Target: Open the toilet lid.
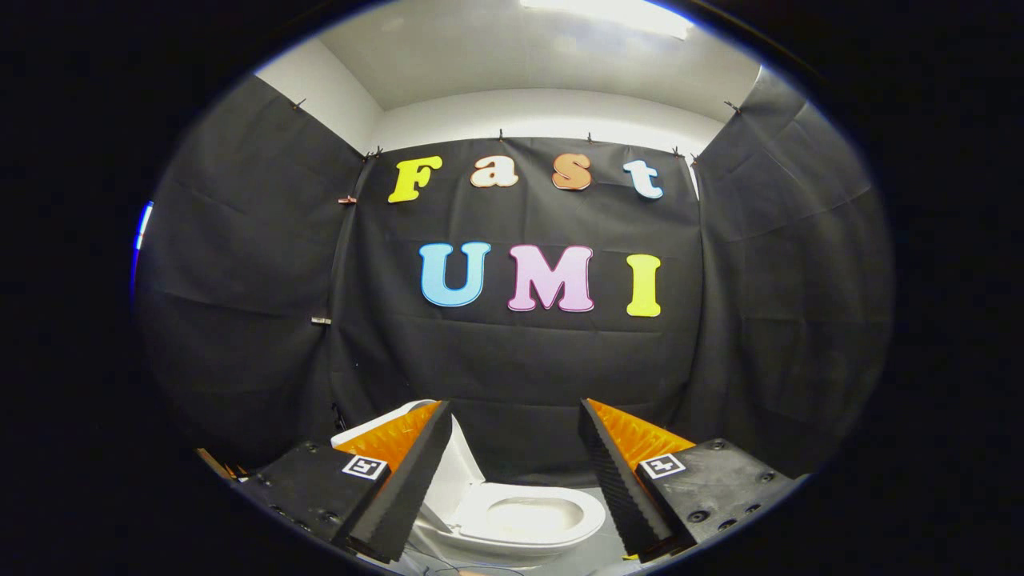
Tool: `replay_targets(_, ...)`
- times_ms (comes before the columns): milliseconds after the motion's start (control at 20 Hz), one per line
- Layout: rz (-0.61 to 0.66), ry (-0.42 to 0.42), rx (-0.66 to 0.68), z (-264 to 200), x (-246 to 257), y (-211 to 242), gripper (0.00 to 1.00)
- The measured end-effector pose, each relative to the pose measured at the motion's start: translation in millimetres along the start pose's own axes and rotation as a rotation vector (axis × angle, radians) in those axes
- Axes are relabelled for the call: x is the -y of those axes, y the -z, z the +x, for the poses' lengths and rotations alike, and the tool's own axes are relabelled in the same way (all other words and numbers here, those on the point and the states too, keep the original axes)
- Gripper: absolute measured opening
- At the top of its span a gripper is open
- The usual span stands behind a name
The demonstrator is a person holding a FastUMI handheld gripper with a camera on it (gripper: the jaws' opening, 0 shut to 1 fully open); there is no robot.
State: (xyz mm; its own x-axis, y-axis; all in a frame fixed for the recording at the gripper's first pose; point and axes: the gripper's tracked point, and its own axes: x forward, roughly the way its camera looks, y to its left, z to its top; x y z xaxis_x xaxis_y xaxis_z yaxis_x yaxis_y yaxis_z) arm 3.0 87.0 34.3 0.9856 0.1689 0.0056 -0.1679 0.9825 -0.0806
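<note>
A white toilet [552, 532] stands low on the floor, below and just beyond my fingers. Its lid [462, 472] is raised, standing up at the left side of the bowl, partly hidden behind my left finger [404, 480]. The oval seat opening [532, 514] faces up and shows between the two fingers. My gripper [516, 404] is open, its black-and-orange fingers spread wide with nothing between them. It hangs above the toilet and touches no part of it. The right finger [620, 476] sits over the bowl's right side.
Black cloth walls [520, 360] close the booth right behind the toilet and on both sides. A pale floor [592, 556] shows around the toilet's base. A white ceiling with a bright lamp [608, 12] is overhead.
</note>
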Motion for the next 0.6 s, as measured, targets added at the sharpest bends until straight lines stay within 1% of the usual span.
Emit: replay_targets(600, 0.000, 0.004, -0.002, -0.9, -0.5, -2.4, 0.99)
